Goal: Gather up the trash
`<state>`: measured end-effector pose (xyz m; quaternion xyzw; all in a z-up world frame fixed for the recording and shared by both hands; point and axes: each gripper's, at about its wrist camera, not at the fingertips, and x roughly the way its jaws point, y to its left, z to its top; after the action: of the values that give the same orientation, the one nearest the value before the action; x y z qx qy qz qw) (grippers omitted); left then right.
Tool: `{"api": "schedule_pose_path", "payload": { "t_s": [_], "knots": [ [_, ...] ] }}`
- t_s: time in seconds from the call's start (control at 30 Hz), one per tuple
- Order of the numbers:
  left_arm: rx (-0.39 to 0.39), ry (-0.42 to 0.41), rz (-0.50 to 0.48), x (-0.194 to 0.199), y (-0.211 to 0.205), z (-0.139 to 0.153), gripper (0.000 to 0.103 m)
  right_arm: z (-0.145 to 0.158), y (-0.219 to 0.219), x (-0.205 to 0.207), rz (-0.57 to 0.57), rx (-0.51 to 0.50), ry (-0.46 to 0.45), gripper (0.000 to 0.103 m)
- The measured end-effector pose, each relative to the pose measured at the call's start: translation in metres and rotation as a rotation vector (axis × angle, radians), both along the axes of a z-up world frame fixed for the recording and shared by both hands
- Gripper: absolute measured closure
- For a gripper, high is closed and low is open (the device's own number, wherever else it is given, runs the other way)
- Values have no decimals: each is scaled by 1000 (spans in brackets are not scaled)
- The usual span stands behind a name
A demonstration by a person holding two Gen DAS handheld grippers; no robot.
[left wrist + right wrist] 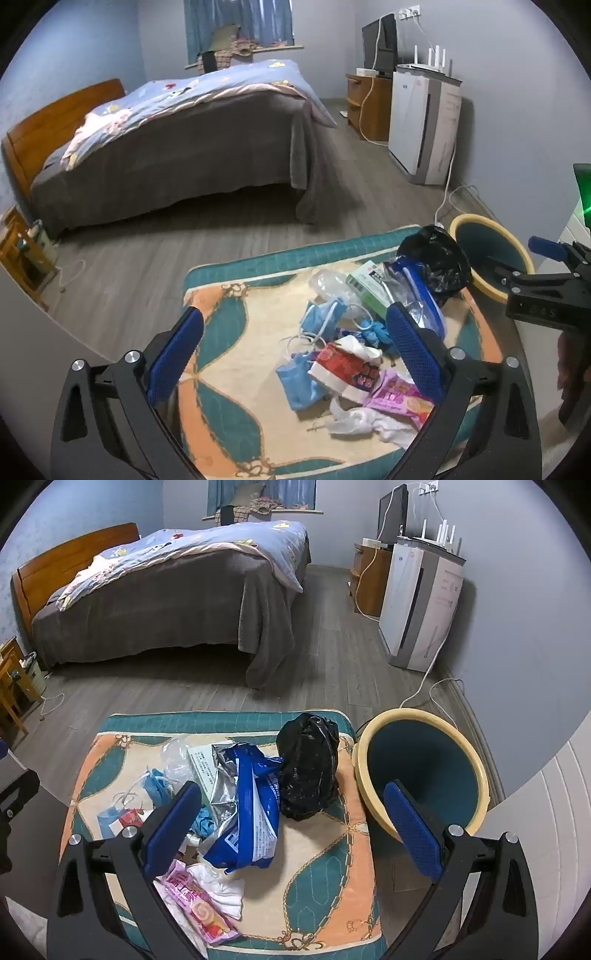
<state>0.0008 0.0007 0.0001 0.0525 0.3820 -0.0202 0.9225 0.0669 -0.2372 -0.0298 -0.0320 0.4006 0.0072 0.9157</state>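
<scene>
**Both tongs poised wide over a cushion of litter**

Your left gripper (295, 354) hangs with its blue pads spread wide and nothing between them, tilted down over the near part of a patterned cushion (221, 373). Your right gripper (295, 827) is equally wide and empty, its right finger in front of the yellow-rimmed bin (421, 771) that stands just right of the cushion.

The trash lies heaped on the cushion. Nearest you are a pink snack wrapper (199, 908) and crumpled white tissue (221, 886); left of them sit a red-and-white packet (347, 365) and blue face masks (321, 314). Toward the middle lies a blue foil bag (255, 812), with a green-and-white box (365, 288) and clear plastic (328, 284) beyond it. A crumpled black bag (308, 768) rests at the far right corner, beside the bin's rim.

Farther off, a bed (166, 602) stands at the left and a white appliance (421, 602) against the right wall.
</scene>
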Motion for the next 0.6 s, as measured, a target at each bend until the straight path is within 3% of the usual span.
{"api": "schedule_pose_path", "payload": {
  "t_s": [0.6],
  "knots": [
    [-10, -15, -1, -12, 2, 4, 5, 3, -3, -8, -8, 28, 11, 6]
  ]
}}
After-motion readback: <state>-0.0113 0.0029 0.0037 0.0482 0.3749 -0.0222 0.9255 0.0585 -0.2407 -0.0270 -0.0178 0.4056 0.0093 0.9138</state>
